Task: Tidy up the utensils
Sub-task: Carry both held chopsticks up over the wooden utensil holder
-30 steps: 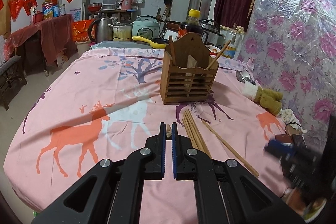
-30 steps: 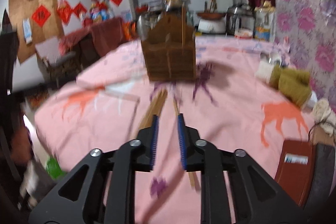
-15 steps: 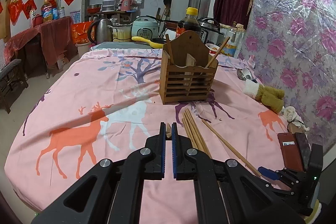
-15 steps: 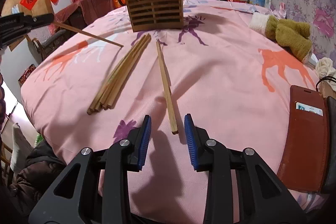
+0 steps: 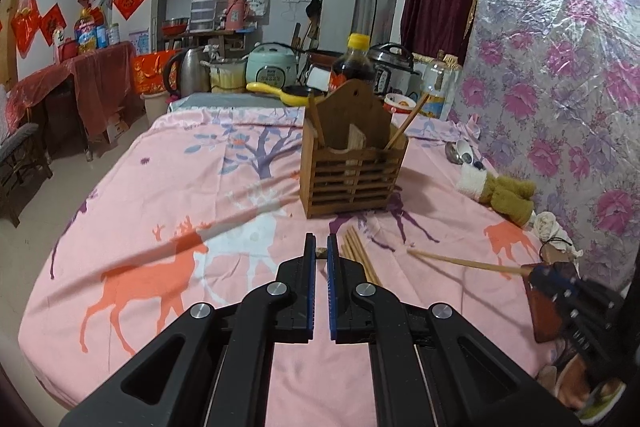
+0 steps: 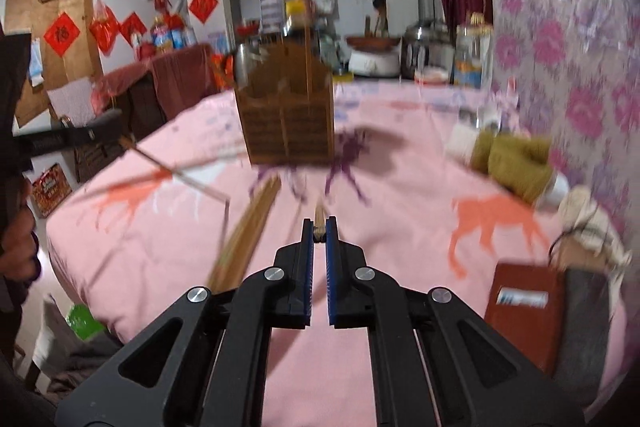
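Right gripper [image 6: 319, 227] just clamped the loose chopstick [image 5: 460, 261], lifting it off the table. Left gripper [image 5: 320, 246] clamps another chopstick [image 6: 176, 175]. Holder [image 5: 354, 171] next; bundle [image 5: 358, 255] remains.

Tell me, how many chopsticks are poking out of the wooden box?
2. One chopstick leans at the left end of the wooden box, and a second chopstick tilts out at the right end. Shorter ones may be hidden inside.

Matt wooden caddy [image 5: 352, 167] on soft cloth tablecloth [image 5: 200, 187].
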{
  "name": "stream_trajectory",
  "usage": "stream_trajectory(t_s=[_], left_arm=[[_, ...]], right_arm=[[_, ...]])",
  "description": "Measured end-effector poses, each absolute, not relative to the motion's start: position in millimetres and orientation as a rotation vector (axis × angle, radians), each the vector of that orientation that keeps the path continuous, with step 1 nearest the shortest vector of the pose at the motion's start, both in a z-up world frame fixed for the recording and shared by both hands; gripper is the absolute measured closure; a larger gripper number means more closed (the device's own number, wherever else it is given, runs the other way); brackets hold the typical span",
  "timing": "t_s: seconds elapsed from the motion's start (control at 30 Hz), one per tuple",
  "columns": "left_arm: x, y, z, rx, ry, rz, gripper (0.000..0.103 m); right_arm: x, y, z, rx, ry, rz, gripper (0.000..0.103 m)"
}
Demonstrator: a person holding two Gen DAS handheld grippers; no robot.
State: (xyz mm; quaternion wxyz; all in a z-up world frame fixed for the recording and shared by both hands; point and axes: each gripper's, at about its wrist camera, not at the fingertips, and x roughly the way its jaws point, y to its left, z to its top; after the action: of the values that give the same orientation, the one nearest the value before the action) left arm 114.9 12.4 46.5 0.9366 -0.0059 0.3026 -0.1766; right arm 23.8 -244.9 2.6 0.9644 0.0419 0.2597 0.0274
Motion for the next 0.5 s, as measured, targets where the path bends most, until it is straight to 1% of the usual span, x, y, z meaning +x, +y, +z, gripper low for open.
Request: stream_trajectory(t_s=[0.17, 0.5], left_arm=[[117, 8, 61, -0.008, 0.602, -0.385, 0.097], [134, -6, 94, 0.013, 0.565, -0.421, 0.097]], right_arm=[[28, -243, 34, 0.071, 0.457, 0.056, 0.097], [50, -226, 68, 0.045, 0.41, 0.096, 0.097]])
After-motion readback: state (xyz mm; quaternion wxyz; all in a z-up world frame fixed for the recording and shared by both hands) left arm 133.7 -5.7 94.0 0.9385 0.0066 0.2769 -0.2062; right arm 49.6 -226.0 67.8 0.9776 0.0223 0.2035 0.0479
